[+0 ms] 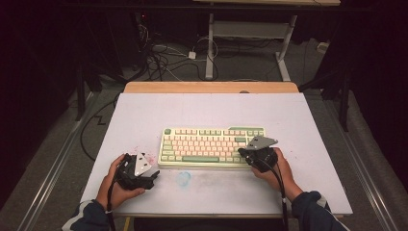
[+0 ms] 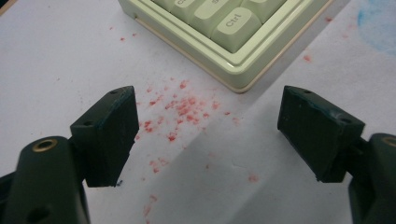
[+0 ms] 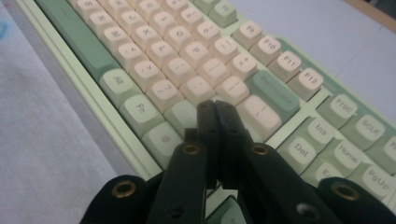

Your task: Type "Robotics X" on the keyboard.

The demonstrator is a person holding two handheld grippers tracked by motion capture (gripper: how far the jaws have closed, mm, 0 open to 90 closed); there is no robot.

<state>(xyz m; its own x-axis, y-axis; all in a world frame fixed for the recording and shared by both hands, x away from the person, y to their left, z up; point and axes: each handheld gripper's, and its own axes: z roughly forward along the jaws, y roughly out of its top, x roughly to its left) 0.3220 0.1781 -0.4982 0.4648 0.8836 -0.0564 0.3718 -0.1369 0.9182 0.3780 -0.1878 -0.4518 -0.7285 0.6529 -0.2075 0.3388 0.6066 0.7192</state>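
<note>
A green and cream keyboard (image 1: 211,146) lies in the middle of the white table top (image 1: 144,115). My left gripper (image 1: 153,174) rests on the table just off the keyboard's near left corner (image 2: 238,70), jaws wide open with nothing between them (image 2: 205,140). My right gripper (image 1: 246,153) is over the keyboard's right end, jaws pressed together with nothing in them. Its tips (image 3: 215,108) hover at or on the keys near the shift key; I cannot tell whether they touch. The keyboard (image 3: 187,65) has pink letter keys and green modifier keys.
Red specks (image 2: 180,109) stain the table by the keyboard's left corner, and a blue smudge (image 1: 183,178) lies in front of it. A wooden strip (image 1: 211,87) runs along the far edge. Cables (image 1: 163,57) and a desk frame (image 1: 250,38) stand on the floor beyond.
</note>
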